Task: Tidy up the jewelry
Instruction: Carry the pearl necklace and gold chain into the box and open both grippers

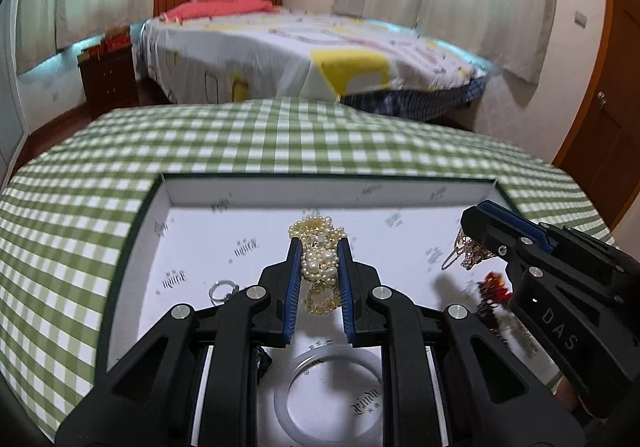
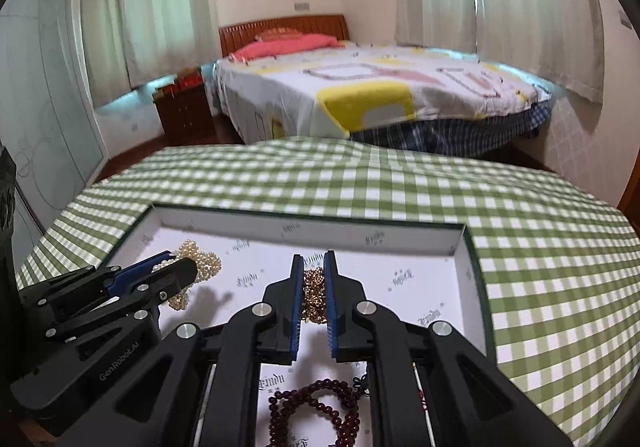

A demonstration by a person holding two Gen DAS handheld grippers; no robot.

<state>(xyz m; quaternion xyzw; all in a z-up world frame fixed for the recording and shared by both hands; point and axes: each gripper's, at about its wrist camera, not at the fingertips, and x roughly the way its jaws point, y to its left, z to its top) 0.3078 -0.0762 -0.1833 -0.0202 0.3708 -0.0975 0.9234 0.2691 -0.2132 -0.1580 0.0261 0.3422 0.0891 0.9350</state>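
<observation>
Left wrist view: the left gripper (image 1: 319, 279) is clenched on a pearl necklace (image 1: 318, 259), a bunched cluster of cream beads pinched between the blue pads. The bundle's long axis runs near to far along the fingers, with a loop spilling past the tips toward the far wall of the tray (image 1: 280, 191) and another loop hanging on the near side. The tray sits on a green checked tablecloth (image 1: 280, 135). Left of the fingers a small silver ring (image 1: 221, 290) lies on the tray floor, and a clear bangle (image 1: 328, 391) lies near the camera, partly covered by the gripper frame. At the right the right gripper (image 1: 478, 229) reaches in with a gold chain (image 1: 466, 253) dangling below it; dark red beads (image 1: 494, 289) behind it are blurred and half hidden.

Right wrist view: the right gripper (image 2: 314, 287) grasps the gold chain (image 2: 314, 293), a tight tangle between the pads, long axis again near to far. Whether the chain touches the tray (image 2: 400, 231) floor cannot be told. To the left the left gripper (image 2: 176, 267) holds the pearl necklace (image 2: 202, 261), its beads showing beyond and below the fingers. A dark red bead bracelet (image 2: 320, 405) lies nearest, cut off by the lower edge.

Each gripper already has its own piece, so the next move likely turns on where each gets set down; no sorting compartments are visible, only one open tray.
</observation>
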